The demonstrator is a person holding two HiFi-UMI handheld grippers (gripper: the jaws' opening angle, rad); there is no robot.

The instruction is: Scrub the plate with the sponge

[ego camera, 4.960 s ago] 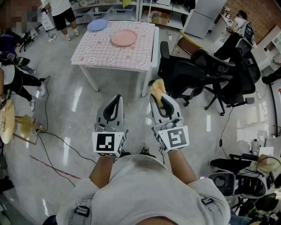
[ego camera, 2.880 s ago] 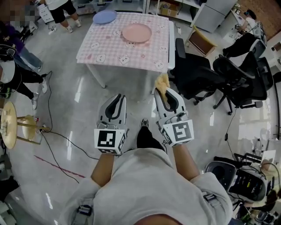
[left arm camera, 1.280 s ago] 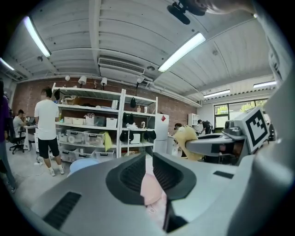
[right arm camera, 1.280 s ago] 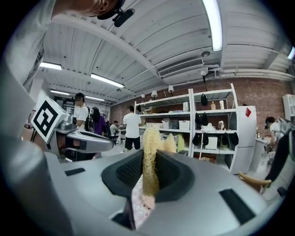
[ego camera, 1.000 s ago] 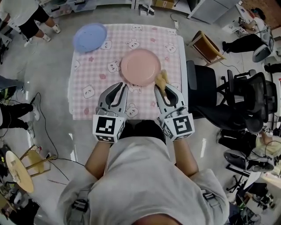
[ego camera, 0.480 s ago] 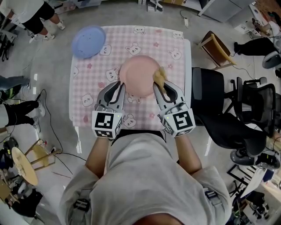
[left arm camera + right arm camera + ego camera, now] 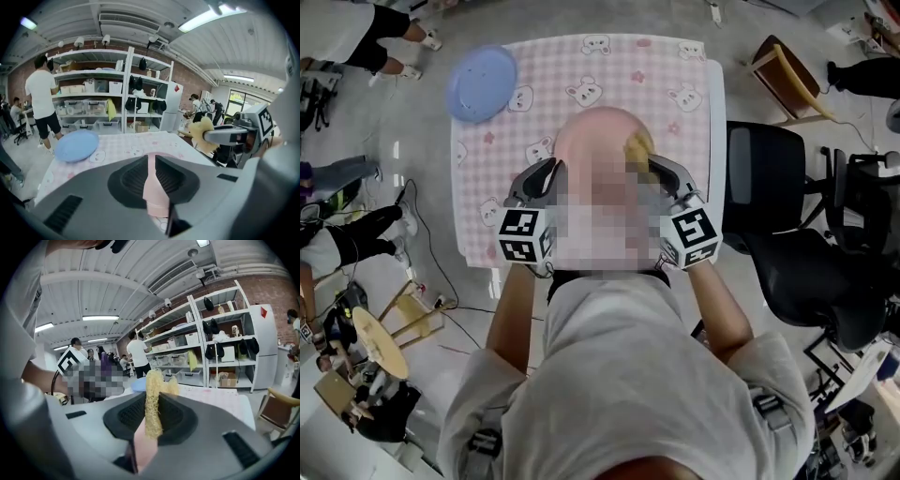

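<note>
The pink plate (image 7: pixel 591 127) lies flat on the checked table (image 7: pixel 609 66); a mosaic patch hides its near half. My right gripper (image 7: pixel 654 167) is shut on the yellow sponge (image 7: pixel 637 145), which hangs over the plate's right part. In the right gripper view the sponge (image 7: pixel 153 413) stands upright between the jaws, with the plate (image 7: pixel 143 451) below. My left gripper (image 7: pixel 551 169) is at the plate's left rim, shut and holding nothing. In the left gripper view the plate (image 7: pixel 157 197) shows through the slit between the jaws, and the sponge (image 7: pixel 204 133) is to the right.
A blue plate (image 7: pixel 480 72) sits at the table's far left corner. A black office chair (image 7: pixel 764 169) stands close to the table's right side, with a wooden chair (image 7: pixel 792 70) beyond it. Shelves (image 7: pixel 93 98) and a person (image 7: pixel 42 108) stand past the table's far side.
The person has walked up to the table. Both grippers moved forward to the pink plate, and the sponge went from its right rim to over its right part.
</note>
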